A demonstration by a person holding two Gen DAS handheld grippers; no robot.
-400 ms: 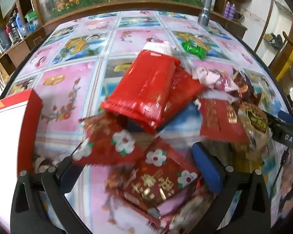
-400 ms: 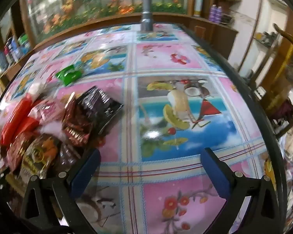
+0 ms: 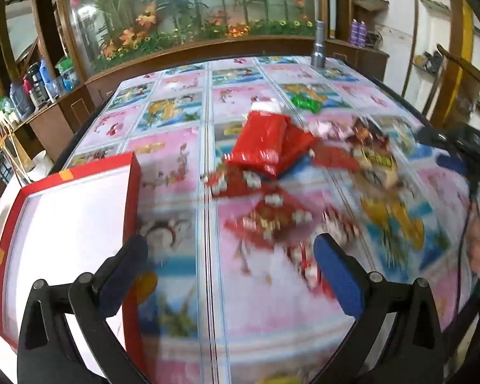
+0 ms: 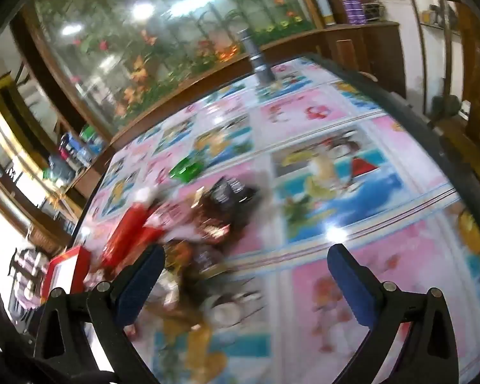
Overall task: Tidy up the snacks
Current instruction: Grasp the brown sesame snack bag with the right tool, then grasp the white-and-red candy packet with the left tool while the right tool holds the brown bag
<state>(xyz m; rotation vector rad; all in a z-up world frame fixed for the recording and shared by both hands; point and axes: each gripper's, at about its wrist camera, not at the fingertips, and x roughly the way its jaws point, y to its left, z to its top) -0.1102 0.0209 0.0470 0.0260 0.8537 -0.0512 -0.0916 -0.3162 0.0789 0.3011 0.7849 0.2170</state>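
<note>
A pile of snack packets lies on the patterned table: a large red packet (image 3: 265, 142), red flowered packets (image 3: 265, 214), a yellow-brown packet (image 3: 376, 163) and a green packet (image 3: 304, 102). My left gripper (image 3: 230, 267) is open and empty, raised above the table just short of the pile. A red box with a white inside (image 3: 64, 224) lies at its left. My right gripper (image 4: 244, 280) is open and empty, above the table to the right of the pile. It sees the dark packets (image 4: 227, 198), the red packet (image 4: 124, 236) and the box (image 4: 65, 270).
A grey metal cylinder (image 3: 318, 44) stands at the table's far edge. A wooden cabinet with a flowered glass panel (image 3: 188, 12) runs behind the table. The table's black rim (image 4: 432, 140) curves along the right. Shelves with bottles (image 3: 38, 83) stand at the left.
Both grippers have pulled back and up from the pile. The left view now takes in the whole red box. The right gripper has tilted. Both stay open and empty.
</note>
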